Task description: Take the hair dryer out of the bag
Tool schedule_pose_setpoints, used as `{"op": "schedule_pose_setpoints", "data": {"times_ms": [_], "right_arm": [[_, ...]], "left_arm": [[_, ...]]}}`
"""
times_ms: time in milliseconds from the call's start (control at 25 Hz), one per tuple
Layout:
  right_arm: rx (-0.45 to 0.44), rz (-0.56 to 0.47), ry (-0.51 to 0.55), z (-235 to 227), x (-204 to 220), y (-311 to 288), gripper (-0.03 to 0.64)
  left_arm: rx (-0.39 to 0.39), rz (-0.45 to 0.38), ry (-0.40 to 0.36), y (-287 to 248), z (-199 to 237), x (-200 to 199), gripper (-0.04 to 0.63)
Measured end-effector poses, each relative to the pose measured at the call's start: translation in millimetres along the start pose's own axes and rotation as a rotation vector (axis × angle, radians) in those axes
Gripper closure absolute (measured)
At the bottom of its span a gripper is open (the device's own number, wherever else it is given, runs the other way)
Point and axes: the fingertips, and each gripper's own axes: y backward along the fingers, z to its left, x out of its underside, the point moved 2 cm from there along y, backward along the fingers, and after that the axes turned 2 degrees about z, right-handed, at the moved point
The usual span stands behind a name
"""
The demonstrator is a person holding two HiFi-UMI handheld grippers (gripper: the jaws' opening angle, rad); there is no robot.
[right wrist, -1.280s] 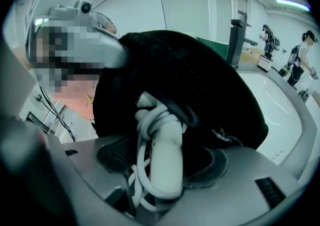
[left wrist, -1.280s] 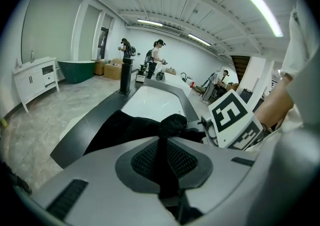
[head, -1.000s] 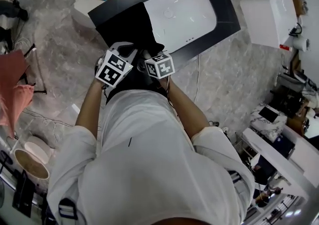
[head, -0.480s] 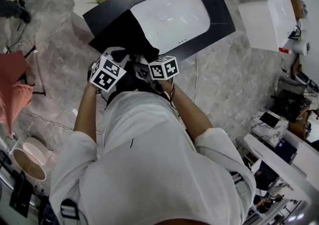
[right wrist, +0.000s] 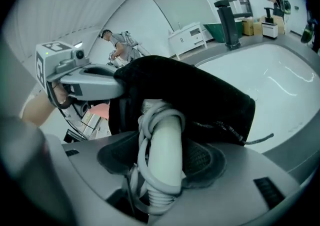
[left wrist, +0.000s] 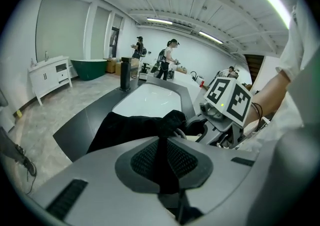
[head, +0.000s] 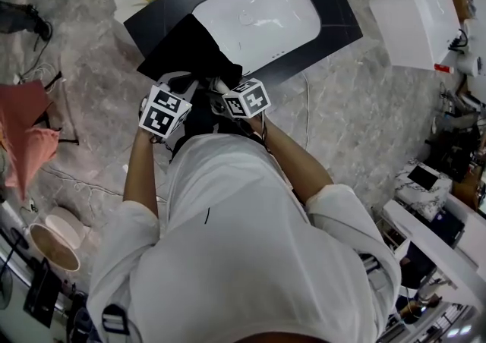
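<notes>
Right gripper view: right gripper (right wrist: 161, 172) has both jaws clamped on the white handle of the hair dryer (right wrist: 167, 140), with the grey cord wound round the handle in several turns. The rest of the dryer is buried in the black bag (right wrist: 200, 92), and only the handle sticks out of its mouth toward the camera. Left gripper view: left gripper (left wrist: 162, 170) is nearly closed, pinching 1 narrow fold of the bag's black fabric between its pads; the dryer cannot be made out from this side apart from a bit of pale cord at the bag's opening. The head view hides both sets of jaws and the dryer, showing only the 2 marker cubes side by side just in front of the person's white shirt. The bag lies on the near left corner of a black surround (head: 334, 19), its far edge at the rim of the white basin (head: 262, 19) set into it. A black faucet column (left wrist: 125, 74) stands at the far end. The floor (head: 342, 114) is grey marble-look tile. Further off: white cabinet (left wrist: 50, 77), green bathtub (left wrist: 95, 66), several people (left wrist: 167, 60) standing by the far wall.
</notes>
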Motion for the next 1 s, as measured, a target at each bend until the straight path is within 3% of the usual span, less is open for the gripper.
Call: {"op": "schedule_pose_setpoints", "data": {"times_ms": [200, 360, 520, 800, 1000], "right_arm": [[-0.087, -0.031, -0.106, -2.2, -4.2, 8.5, 0.367], [-0.094, -0.022, -0.075, -0.2, -5.3, 12.0, 0.367], [-0.068, -0.009, -0.053, -6.7, -4.6, 11.2, 0.367], [-0.077, -0.006, -0.046, -3.4, -2.6, 13.0, 0.367], [-0.062, -0.010, -0.026, -6.2, -2.1, 19.2, 0.367]], "left_arm": [[-0.001, -0.048, 0.056, 6.1, 0.5, -2.2, 0.438], [0.039, -0.097, 0.123, 19.6, 4.1, -3.1, 0.363], [0.024, -0.143, 0.193, 36.8, 20.7, 1.3, 0.350], [-0.054, -0.072, 0.224, 28.7, 38.2, 17.9, 0.350], [-0.101, 0.039, 0.198, 17.1, 51.1, 47.7, 0.350]]}}
